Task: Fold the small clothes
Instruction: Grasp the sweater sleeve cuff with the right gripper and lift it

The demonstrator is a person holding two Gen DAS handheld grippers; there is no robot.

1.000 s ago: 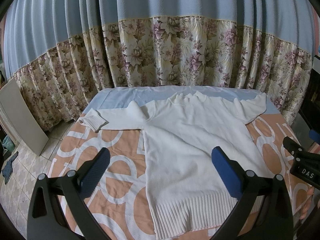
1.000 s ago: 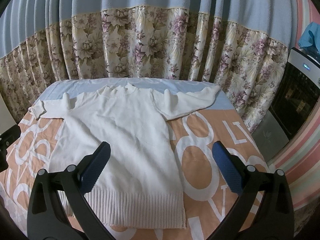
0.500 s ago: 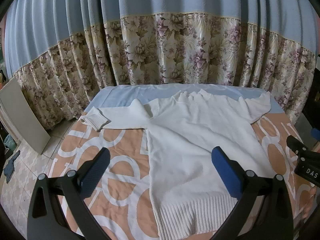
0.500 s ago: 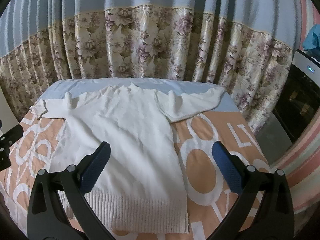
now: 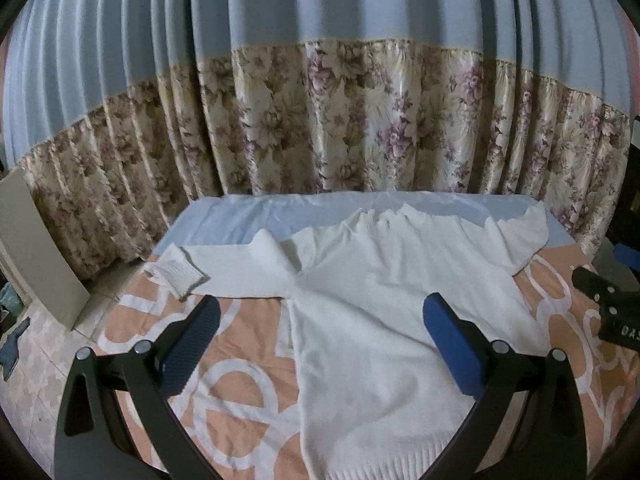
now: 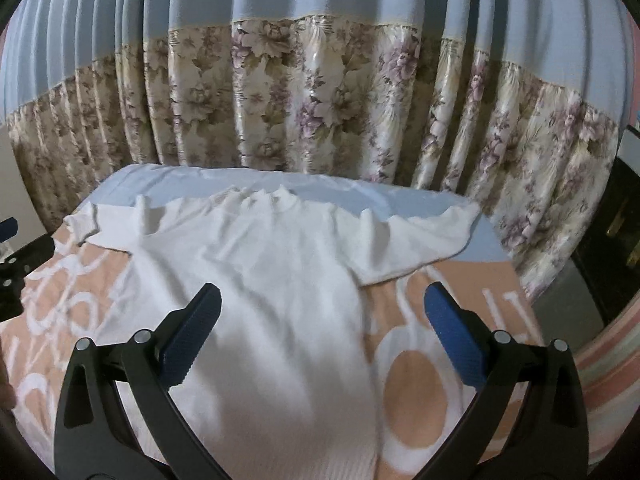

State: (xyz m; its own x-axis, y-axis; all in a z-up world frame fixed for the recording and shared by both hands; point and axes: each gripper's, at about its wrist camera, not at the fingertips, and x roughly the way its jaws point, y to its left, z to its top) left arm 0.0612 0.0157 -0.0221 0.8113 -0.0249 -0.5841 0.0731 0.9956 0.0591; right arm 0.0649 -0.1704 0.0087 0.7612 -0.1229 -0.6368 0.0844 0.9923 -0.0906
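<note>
White sweater (image 5: 372,312) is lying flat on the bed (image 5: 240,320), sleeves out to both sides, so zero folds done afaict. Left claw (image 5: 320,336) & right claw (image 6: 322,332) both spread wide above it, holding nothing, so the whole fold is still to do imo.

Bed (image 5: 224,216) against the flowered curtain, dressed in an orange cover (image 5: 248,332) with big white lettering and a pale blue strip (image 6: 168,178) along the far edge. Spread flat across it, a white knit sweater (image 5: 380,320), collar toward the curtain, ribbed hem nearest. Both sleeves stretched sideways over the blue strip, left cuff (image 5: 180,276) at the bed's edge.
</note>
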